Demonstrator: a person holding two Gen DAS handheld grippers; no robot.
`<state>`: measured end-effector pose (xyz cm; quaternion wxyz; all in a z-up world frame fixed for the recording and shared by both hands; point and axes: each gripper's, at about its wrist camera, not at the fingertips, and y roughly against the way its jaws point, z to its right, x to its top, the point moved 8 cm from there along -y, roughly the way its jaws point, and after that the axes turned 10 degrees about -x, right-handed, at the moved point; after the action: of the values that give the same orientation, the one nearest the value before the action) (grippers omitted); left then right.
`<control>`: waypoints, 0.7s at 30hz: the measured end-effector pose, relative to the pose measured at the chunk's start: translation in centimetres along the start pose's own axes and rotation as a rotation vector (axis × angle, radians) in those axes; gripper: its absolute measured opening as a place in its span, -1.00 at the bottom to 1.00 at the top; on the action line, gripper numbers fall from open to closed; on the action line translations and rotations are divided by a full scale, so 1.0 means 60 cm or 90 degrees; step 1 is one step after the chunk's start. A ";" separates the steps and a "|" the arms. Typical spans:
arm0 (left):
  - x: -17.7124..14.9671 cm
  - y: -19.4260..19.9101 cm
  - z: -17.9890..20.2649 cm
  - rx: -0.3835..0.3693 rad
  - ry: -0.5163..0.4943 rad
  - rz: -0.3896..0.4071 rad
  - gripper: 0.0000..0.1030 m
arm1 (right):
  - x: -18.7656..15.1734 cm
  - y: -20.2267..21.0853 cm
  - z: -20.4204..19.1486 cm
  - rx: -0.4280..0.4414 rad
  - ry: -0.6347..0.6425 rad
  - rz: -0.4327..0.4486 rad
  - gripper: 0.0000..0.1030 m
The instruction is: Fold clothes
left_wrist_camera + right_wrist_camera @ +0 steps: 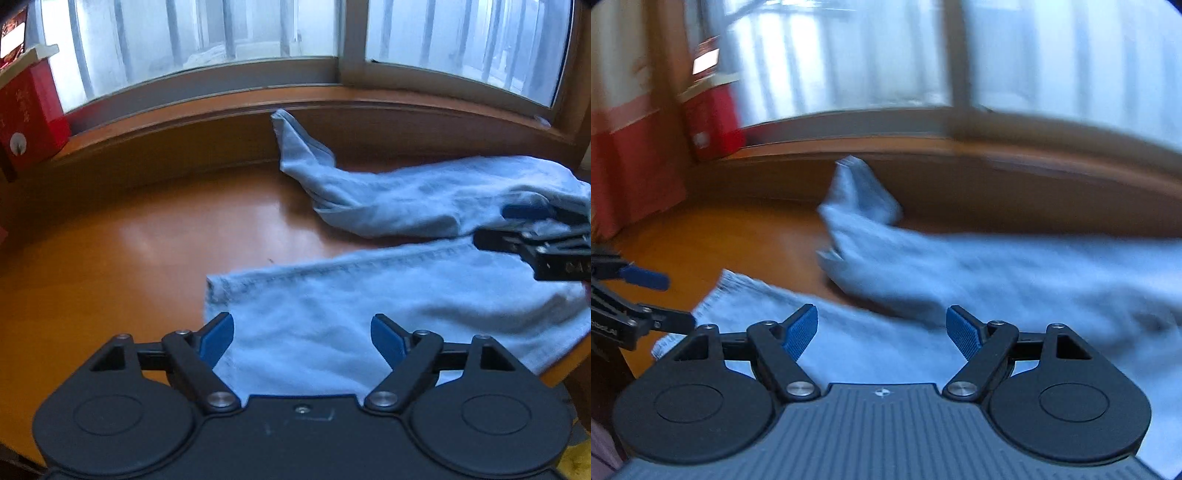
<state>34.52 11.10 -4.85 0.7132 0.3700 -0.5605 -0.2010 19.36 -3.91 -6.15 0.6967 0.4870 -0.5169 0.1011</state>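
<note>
Light blue jeans (pixel 369 295) lie on the orange wooden table (pixel 129 240), one leg flat toward me, the other crumpled toward the window. My left gripper (pixel 302 336) is open and empty, just above the near leg's hem. The right gripper (pixel 532 229) shows at the right edge over the jeans. In the right wrist view, my right gripper (pixel 882 328) is open and empty above the jeans (pixel 997 288). The left gripper (pixel 642 291) shows at the left edge, open. This view is blurred.
A red box (pixel 26 118) stands at the back left on the wooden sill (pixel 221 107); it also shows in the right wrist view (pixel 713 118). A window (pixel 203 37) runs along the back. The table's front edge (pixel 569 365) curves at right.
</note>
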 end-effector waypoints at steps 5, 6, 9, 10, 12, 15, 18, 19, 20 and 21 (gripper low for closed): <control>0.012 -0.005 -0.031 0.002 0.028 0.014 0.54 | 0.079 -0.103 -0.051 0.083 0.195 0.020 0.54; 0.014 -0.005 -0.036 0.006 0.034 0.012 0.54 | 0.091 -0.130 -0.061 0.093 0.237 0.019 0.54; 0.013 -0.002 -0.048 0.006 0.044 0.009 0.57 | 0.114 -0.205 -0.084 0.099 0.301 0.021 0.54; 0.012 -0.002 -0.054 0.012 0.048 0.008 0.57 | 0.119 -0.229 -0.091 0.104 0.318 0.022 0.54; 0.008 -0.005 -0.065 0.028 0.064 0.006 0.57 | 0.122 -0.275 -0.100 0.106 0.330 0.001 0.53; 0.004 -0.009 -0.073 0.021 0.090 0.002 0.57 | 0.111 -0.316 -0.106 0.117 0.339 -0.058 -0.86; 0.011 -0.018 -0.073 0.004 0.076 0.000 0.57 | 0.135 -0.291 -0.074 0.097 0.274 -0.048 -0.85; 0.015 -0.022 -0.073 -0.002 0.070 -0.001 0.57 | 0.150 -0.268 -0.055 0.097 0.238 -0.034 -0.85; 0.020 -0.029 -0.073 -0.012 0.064 -0.001 0.58 | 0.168 -0.238 -0.028 0.096 0.193 -0.019 -0.85; 0.026 -0.036 -0.073 -0.022 0.061 -0.003 0.58 | 0.179 -0.213 0.001 0.086 0.154 -0.007 -0.85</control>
<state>39.40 9.93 -5.92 0.7450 0.3681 -0.5211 -0.1946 32.30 -14.31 -4.70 0.7204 0.5196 -0.4183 0.1900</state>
